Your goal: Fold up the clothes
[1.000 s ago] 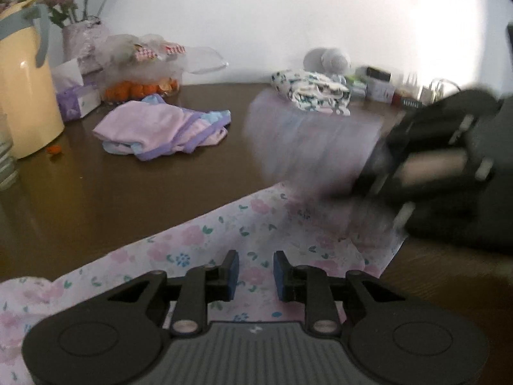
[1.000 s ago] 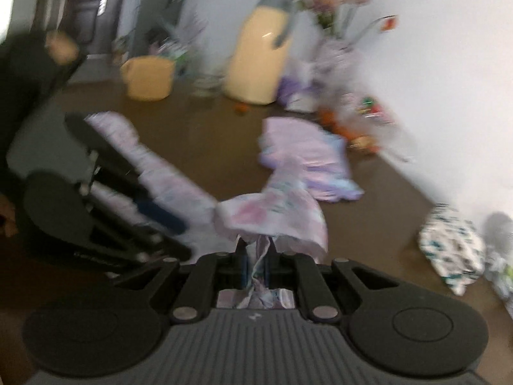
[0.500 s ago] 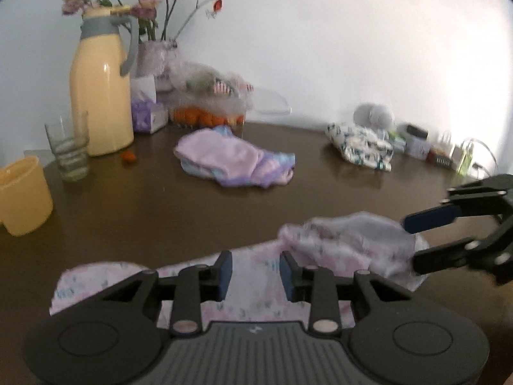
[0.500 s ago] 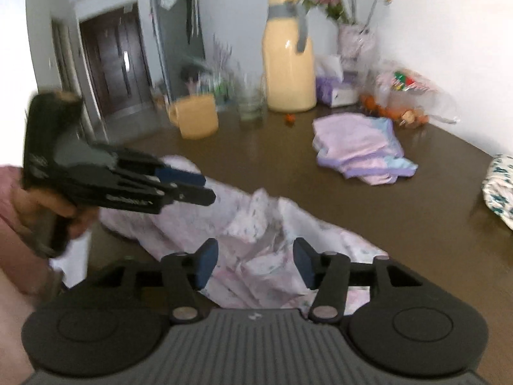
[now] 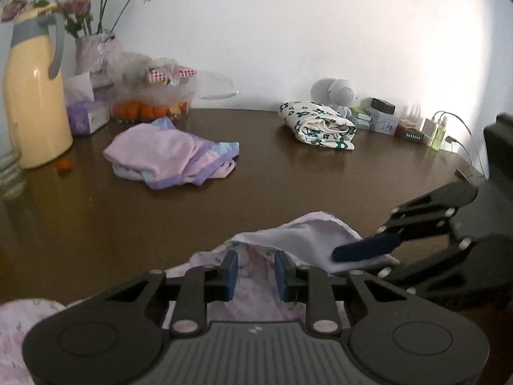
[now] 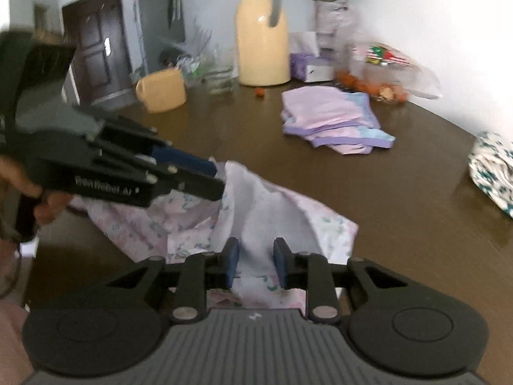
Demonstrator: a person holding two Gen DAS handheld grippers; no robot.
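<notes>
Half a second on, both grippers had closed in over the floral garment (image 6: 266, 211), and the right gripper (image 6: 255, 264) had narrowed its gap. Its jaws stood partly open with cloth lying between them, nothing pinched. The left gripper (image 5: 255, 272) sat the same way at the lower middle of its own view, jaws partly open over a raised flap.

That garment lay rumpled at the near edge of the table (image 5: 288, 176), one end turned back white side up. For a clean fold, my read was each gripper should take one corner of that flap and carry it level, so the edges met.

The right view showed the person's hand (image 6: 29, 192) at far left and the garment's whole spread; the left view alone showed the green-print bundle (image 5: 319, 125) whole. Both caught the lilac pile (image 5: 170, 154).
</notes>
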